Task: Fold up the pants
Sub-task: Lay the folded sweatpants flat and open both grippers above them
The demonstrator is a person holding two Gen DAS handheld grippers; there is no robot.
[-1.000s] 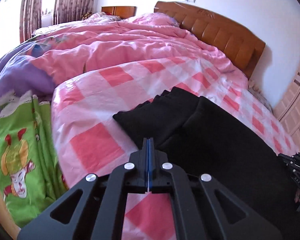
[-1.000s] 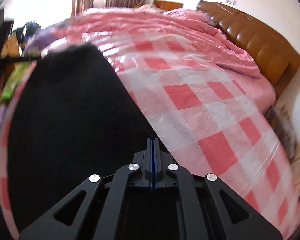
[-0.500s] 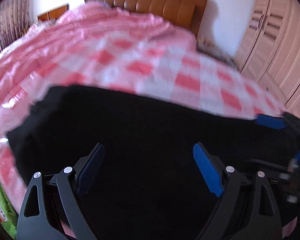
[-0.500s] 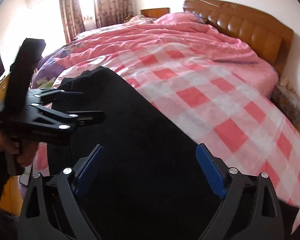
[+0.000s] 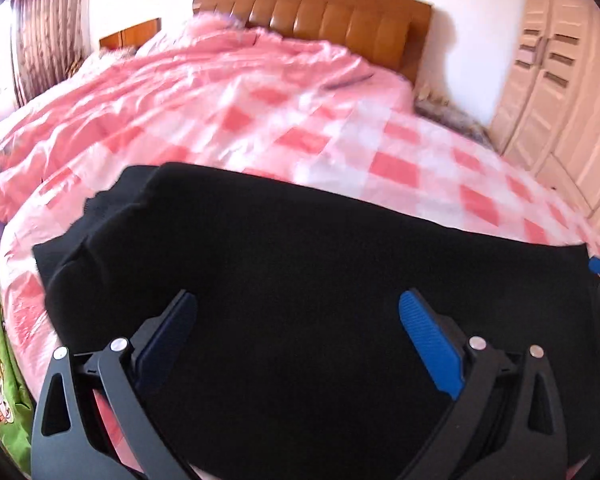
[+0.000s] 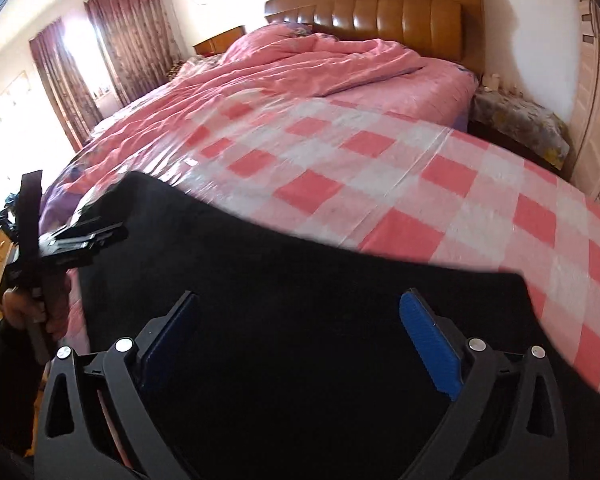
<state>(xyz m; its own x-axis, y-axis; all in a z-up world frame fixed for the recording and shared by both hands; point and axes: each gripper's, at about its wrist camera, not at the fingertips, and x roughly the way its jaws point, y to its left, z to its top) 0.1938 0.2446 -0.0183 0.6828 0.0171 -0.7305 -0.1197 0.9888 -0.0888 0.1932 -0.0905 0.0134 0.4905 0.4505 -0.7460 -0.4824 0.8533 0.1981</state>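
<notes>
Now both grippers, left (image 5: 296, 320) and right (image 6: 300, 320), hang over black pants (image 5: 300, 280) on the checked sheet (image 5: 396, 168), jaws opening, gripping nothing.

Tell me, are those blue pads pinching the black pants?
Apart. Left wrist view: the opening left gripper pads spread wide above the flat black pants.

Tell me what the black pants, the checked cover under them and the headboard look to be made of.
Black pants: soft matte fabric, perhaps knit or fleece; no sheen, thick rounded edges.
Checked cover: glossy, probably plastic sheeting or coated cloth; it shows glare streaks and crinkles.
Headboard: varnished wood frame with padded brown panels, seemingly leather or imitation.
</notes>
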